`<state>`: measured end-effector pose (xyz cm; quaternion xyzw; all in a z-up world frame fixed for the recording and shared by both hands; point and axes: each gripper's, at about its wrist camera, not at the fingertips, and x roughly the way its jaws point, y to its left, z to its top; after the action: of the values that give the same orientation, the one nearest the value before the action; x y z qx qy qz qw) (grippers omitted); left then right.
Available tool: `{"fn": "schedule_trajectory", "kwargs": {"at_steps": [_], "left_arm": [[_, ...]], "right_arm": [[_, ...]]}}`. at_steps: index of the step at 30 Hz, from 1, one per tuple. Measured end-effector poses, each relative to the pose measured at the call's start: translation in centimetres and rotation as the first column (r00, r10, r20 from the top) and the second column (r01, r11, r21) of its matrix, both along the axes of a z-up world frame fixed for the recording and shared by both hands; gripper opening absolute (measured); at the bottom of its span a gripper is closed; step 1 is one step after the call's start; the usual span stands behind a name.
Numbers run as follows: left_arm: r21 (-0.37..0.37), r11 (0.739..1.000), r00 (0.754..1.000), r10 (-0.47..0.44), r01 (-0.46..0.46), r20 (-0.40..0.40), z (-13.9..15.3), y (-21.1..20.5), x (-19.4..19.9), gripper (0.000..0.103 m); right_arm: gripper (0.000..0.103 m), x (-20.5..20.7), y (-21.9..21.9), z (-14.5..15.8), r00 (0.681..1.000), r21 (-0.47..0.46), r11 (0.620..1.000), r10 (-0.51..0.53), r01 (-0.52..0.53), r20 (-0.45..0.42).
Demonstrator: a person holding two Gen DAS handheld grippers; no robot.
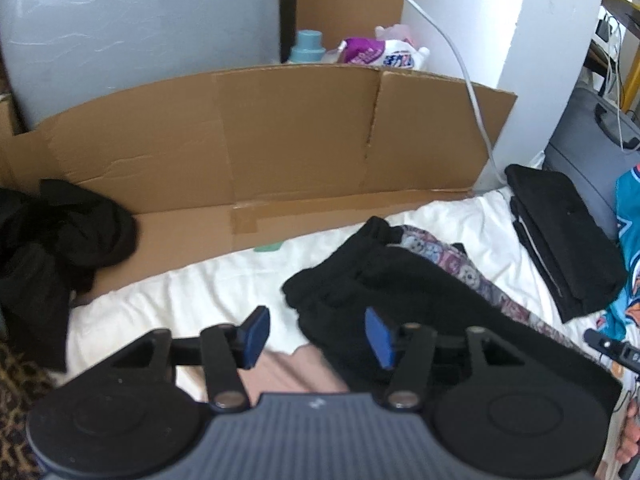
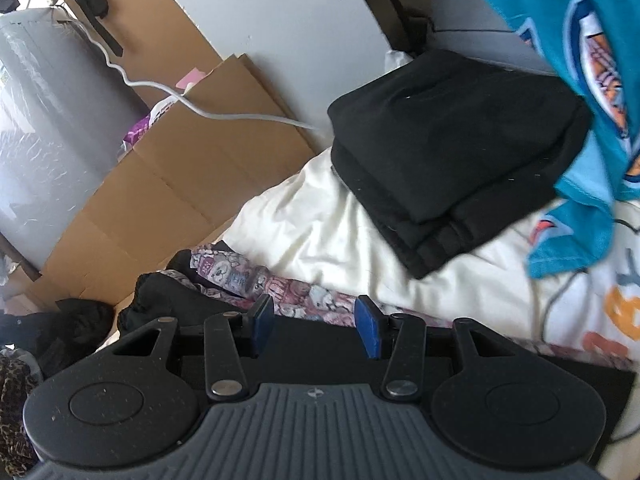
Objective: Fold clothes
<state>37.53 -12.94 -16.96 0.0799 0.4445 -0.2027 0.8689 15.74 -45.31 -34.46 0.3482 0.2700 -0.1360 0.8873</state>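
Observation:
A crumpled black garment lies on the white sheet, over a patterned pink and grey cloth. My left gripper hovers at the garment's near left edge, open, its blue pads clear of the cloth. In the right wrist view my right gripper is open above the same patterned cloth and a flat black fabric under it, with nothing pinched. A neat folded black stack sits beyond it, which also shows as the folded stack at the right of the left wrist view. A teal printed jersey hangs at the upper right.
Flattened cardboard stands against the wall behind the sheet. A heap of black clothes lies at the left. A white cable runs down the wall. Detergent bottles stand behind the cardboard, and a grey suitcase is at the right.

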Motion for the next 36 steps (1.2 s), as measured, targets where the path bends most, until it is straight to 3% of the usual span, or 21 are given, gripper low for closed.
{"fn": "schedule_trajectory", "kwargs": {"at_steps": [6,16,21,28,31,36], "left_arm": [[0.009,1.000,1.000,-0.025,0.025,-0.015,-1.8,-2.6,1.9,0.059],[0.009,0.997,0.997,-0.077,0.077,-0.032,-4.7,-6.4,4.8,0.059],[0.033,0.993,0.994,-0.110,0.111,-0.028,-5.8,-7.8,5.8,0.064],[-0.007,0.995,0.995,-0.103,0.103,-0.017,-6.5,-8.5,7.7,0.064],[-0.033,0.994,0.995,-0.100,0.101,0.025,-6.3,-8.9,8.6,0.071],[-0.017,0.992,0.991,-0.129,0.128,-0.047,-8.2,-10.1,9.9,0.072]], "right_arm": [[0.055,2.0,-0.5,-0.5,0.999,0.008,0.999,0.040,-0.040,-0.010],[0.055,4.9,-0.2,-1.1,0.991,-0.008,0.993,0.119,-0.119,-0.057],[0.055,5.8,0.6,-1.7,0.982,-0.032,0.986,0.160,-0.164,-0.100],[0.055,5.6,0.2,-1.9,0.986,-0.029,0.990,0.135,-0.139,-0.099],[0.055,5.7,0.1,-2.1,0.987,-0.026,0.991,0.132,-0.135,-0.087],[0.055,6.5,0.6,-2.7,0.978,-0.070,0.983,0.156,-0.167,-0.140]]}}
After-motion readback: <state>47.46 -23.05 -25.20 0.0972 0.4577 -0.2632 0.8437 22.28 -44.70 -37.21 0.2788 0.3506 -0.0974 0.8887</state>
